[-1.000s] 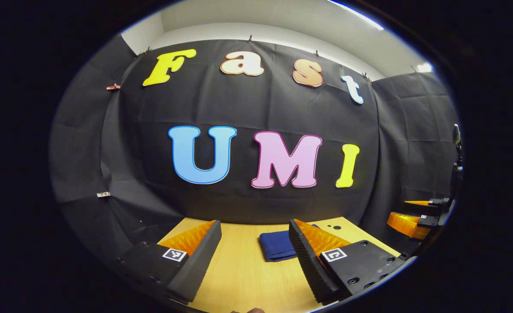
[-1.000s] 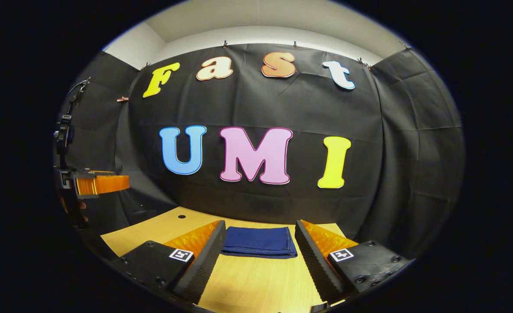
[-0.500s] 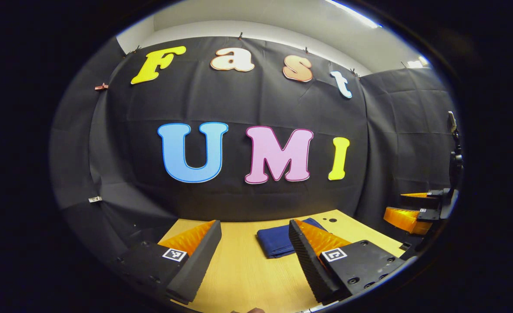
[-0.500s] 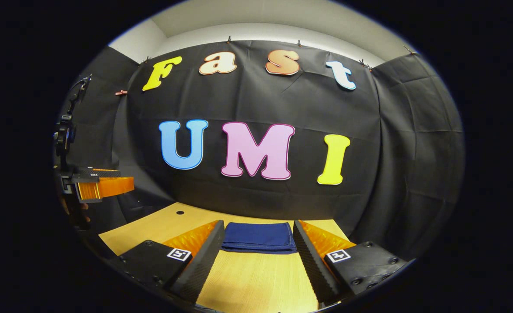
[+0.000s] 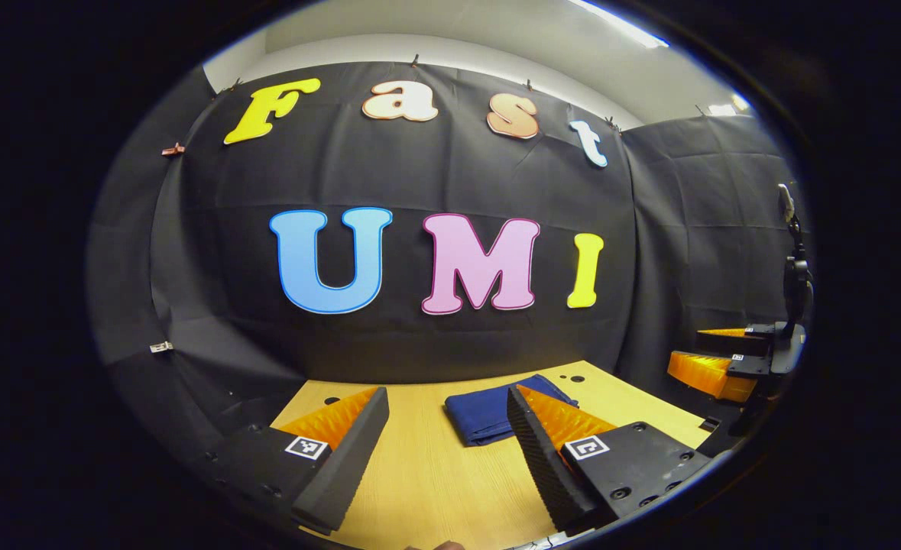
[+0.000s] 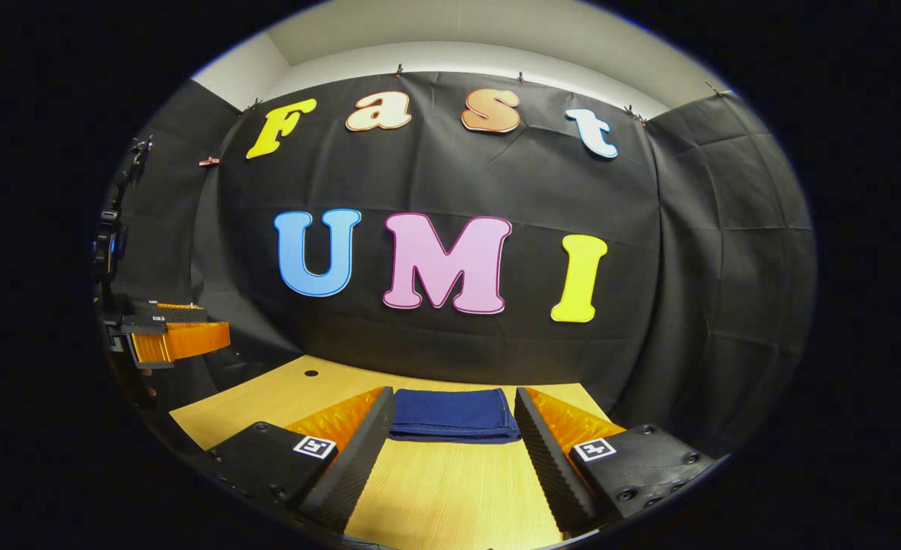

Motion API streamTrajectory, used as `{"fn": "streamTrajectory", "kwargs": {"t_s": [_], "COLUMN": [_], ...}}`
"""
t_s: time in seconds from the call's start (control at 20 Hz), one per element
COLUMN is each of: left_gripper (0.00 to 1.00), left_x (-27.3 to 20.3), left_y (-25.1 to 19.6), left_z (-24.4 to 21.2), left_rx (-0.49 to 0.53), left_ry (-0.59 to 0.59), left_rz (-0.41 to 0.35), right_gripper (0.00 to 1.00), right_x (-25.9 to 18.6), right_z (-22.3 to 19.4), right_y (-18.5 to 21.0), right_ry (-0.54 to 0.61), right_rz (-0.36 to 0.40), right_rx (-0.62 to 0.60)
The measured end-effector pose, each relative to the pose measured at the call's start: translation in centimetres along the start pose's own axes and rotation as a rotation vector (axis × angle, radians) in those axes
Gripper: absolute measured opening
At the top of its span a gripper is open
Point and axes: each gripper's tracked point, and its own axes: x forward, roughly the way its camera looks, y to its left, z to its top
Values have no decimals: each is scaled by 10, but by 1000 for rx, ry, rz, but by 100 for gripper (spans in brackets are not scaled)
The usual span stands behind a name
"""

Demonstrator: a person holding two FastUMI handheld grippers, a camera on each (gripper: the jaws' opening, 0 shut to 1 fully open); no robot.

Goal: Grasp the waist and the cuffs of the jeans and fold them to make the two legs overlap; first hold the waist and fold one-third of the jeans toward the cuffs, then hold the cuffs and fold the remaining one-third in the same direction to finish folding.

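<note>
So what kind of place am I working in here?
Most likely a staged recording booth, not a home: black cloth wall draped behind, a bare wooden table holding only folded jeans, and a white ceiling with strip lighting above.

The left hand-held gripper [image 5: 446, 409] has turned rightward, so the folded jeans [image 5: 488, 416] now sit farther left between its fingers.

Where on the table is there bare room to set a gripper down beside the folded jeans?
Bare wood lies on the near side of the folded jeans, on the table between the right gripper fingers. More lies left of the jeans, toward the small hole, under the left gripper. The strip behind the jeans, by the cloth wall, is narrow.
</note>
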Motion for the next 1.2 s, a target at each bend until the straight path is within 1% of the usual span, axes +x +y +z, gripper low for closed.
{"fn": "streamTrajectory", "kwargs": {"t_s": [0.1,0.15,0.2,0.3,0.35,0.4,0.6,0.85,1.2], "left_gripper": [96,97,97,97,97,96,97,96,96], "left_x": [0,-1,-1,0,1,1,4,7,16], "left_y": [-2,-3,-2,2,3,3,3,1,-9], "left_z": [-2,-2,-2,-5,-7,-9,-13,-16,-11], "left_rx": [-10,-8,-1,8,5,-2,-32,-12,15], "left_ry": [3,2,2,6,8,12,17,10,-5], "left_rz": [-10,-13,-11,-7,-7,-8,-14,-22,-54], "right_gripper": [96,100,96,96,100,96,96,96,96], "right_x": [-3,-4,-5,-6,-7,-8,-9,-13,-15], "right_z": [-3,-4,-4,-5,-5,-4,-6,-5,-5], "right_y": [-2,-3,-5,-6,-7,-9,-16,-20,-27], "right_ry": [3,5,4,8,6,6,15,9,7], "right_rz": [-10,-16,-21,-29,-33,-37,-59,-80,-100], "right_rx": [5,7,7,14,15,15,11,34,57]}}
